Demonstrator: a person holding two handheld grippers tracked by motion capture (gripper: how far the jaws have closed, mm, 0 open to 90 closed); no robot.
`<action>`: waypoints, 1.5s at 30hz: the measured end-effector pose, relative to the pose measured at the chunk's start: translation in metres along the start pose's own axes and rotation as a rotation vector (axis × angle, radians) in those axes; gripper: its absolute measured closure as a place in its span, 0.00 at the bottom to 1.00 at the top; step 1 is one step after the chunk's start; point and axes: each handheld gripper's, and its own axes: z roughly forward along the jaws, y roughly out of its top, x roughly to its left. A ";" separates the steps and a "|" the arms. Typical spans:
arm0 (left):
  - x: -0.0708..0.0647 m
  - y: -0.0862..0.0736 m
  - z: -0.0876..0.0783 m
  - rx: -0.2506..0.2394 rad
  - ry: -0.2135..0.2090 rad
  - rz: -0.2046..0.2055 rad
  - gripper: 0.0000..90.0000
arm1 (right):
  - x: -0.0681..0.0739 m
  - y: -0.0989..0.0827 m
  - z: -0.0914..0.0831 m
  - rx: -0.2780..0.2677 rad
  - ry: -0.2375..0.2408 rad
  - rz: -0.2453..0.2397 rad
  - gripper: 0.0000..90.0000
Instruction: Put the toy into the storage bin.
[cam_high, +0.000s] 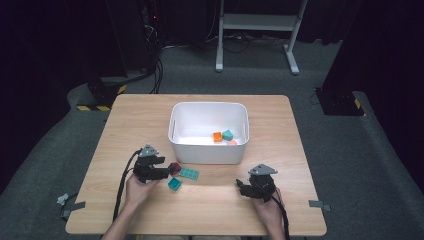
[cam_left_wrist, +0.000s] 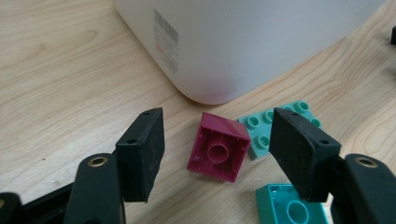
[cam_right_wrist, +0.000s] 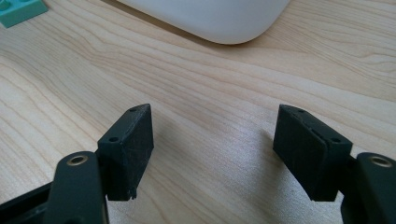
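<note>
A maroon brick lies tipped on its side on the wooden table, its hollow underside facing me. My left gripper stands open around it, one pad on each side with a gap to each. In the high view the left gripper sits just in front of the white bin, with the maroon brick at its tips. A flat teal plate lies just behind the brick, and a hollow teal brick lies near the right-hand jaw. My right gripper is open over bare wood, low at the front right.
The bin holds an orange brick, a teal brick and a small pinkish piece. The bin's rounded corner rises beyond the right gripper. The teal plate and teal brick lie between the two grippers.
</note>
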 end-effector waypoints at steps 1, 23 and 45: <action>0.000 0.000 0.002 0.004 0.000 0.003 0.40 | 0.000 0.000 0.000 0.000 0.000 0.001 0.32; -0.001 -0.005 0.023 0.051 0.019 0.026 0.53 | 0.000 0.000 0.000 0.000 0.000 0.000 0.32; 0.003 -0.005 0.014 0.026 0.013 0.013 0.64 | 0.000 0.000 0.000 0.000 0.000 0.000 0.32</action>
